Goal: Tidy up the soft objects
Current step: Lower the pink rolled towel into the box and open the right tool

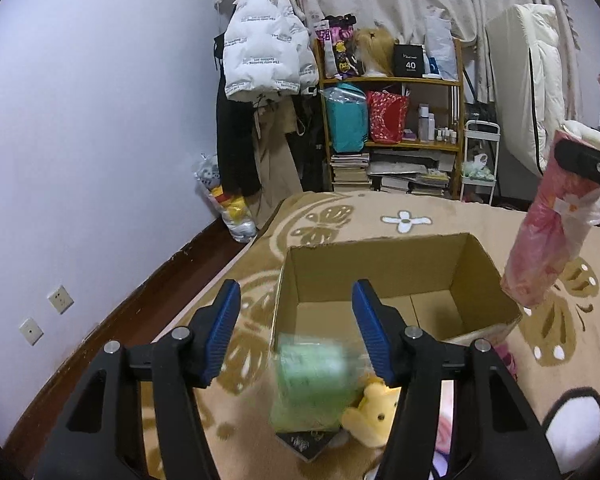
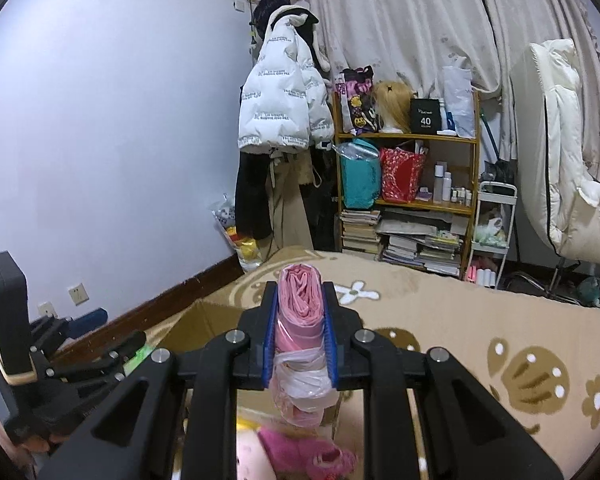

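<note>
In the left wrist view my left gripper (image 1: 297, 286) stands open over a patterned blanket (image 1: 440, 216). A blurred green soft pack (image 1: 312, 384) sits low between its fingers, and the left pad is clear of it. A yellow plush toy (image 1: 374, 404) lies beside the pack. Just beyond is an open cardboard box (image 1: 380, 272), with only its bare floor visible inside. My right gripper (image 2: 300, 288) is shut on a pink rolled bundle in clear plastic (image 2: 300, 312). That pink bundle (image 1: 548, 232) hangs above the blanket, right of the box.
A pink plush (image 2: 300, 452) lies below the right gripper. A dark flat item (image 1: 308, 444) pokes out under the green pack. A cluttered wooden shelf (image 1: 392, 80), hanging coats (image 1: 260, 52) and a folded white mattress (image 1: 532, 80) line the far side.
</note>
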